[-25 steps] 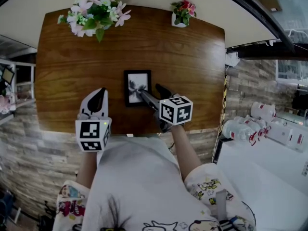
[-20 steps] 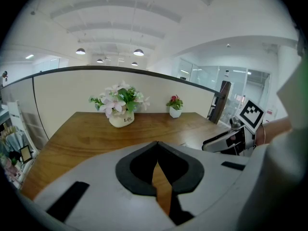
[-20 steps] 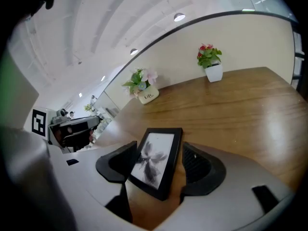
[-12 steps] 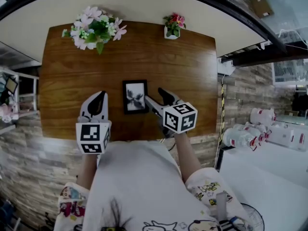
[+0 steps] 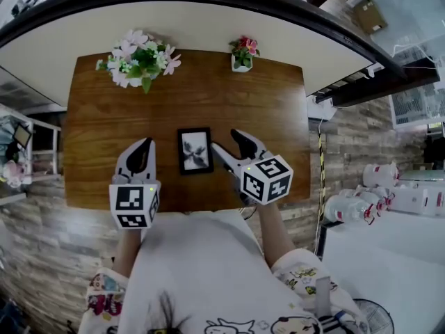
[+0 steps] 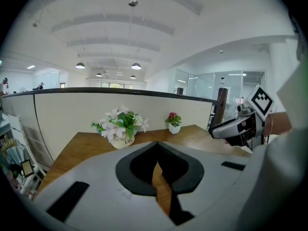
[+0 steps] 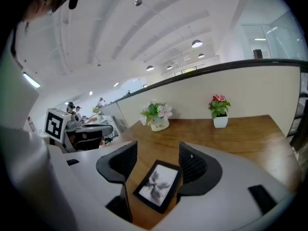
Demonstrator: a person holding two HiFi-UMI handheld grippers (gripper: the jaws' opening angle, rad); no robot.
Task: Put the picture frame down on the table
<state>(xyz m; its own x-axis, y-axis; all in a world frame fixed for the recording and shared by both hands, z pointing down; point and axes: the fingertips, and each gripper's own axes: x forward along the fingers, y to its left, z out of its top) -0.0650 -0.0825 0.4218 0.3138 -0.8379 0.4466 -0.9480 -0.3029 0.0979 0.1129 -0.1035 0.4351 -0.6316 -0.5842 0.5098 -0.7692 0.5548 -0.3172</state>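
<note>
hard to read: the print in the picture frame (image 5: 195, 151) is just a dark sprig shape on white, i can't make out more. my hands are hidden under the marker cubes in the head view, only forearms show. in the left gripper view the gripper's own grey body covers most of the table (image 5: 271, 117). right of the frame, off the table, white things with red bits (image 5: 361, 199), can't tell what they are.

left gripper (image 5: 141, 156) sits just left of the frame, apart from it, pointing away from me, roughly level. its tongs are pressed together (image 6: 156, 160), only a thin slit of wood shows lower down, nothing in them.

right gripper (image 5: 233, 145) is just right of the frame, angled in toward it, tongs spread wide. in the right gripper view (image 7: 156, 160) the frame (image 7: 159, 185) shows through the gap, lying on the wood. from the head view neither tong touches it.

frame lies flat, face up, long side running away from me, on the near half of the table, between the two grippers.

table is dark brown wood with rounded corners. beyond the frame to the left, a pot of pink and white flowers (image 5: 141, 58); beyond it to the right, a small white pot with red flowers (image 5: 242, 53), both at the far edge. behind them, a cream partition with a dark rail. stone-look cladding either side of the table. open office, round ceiling lamps, glass walls.
</note>
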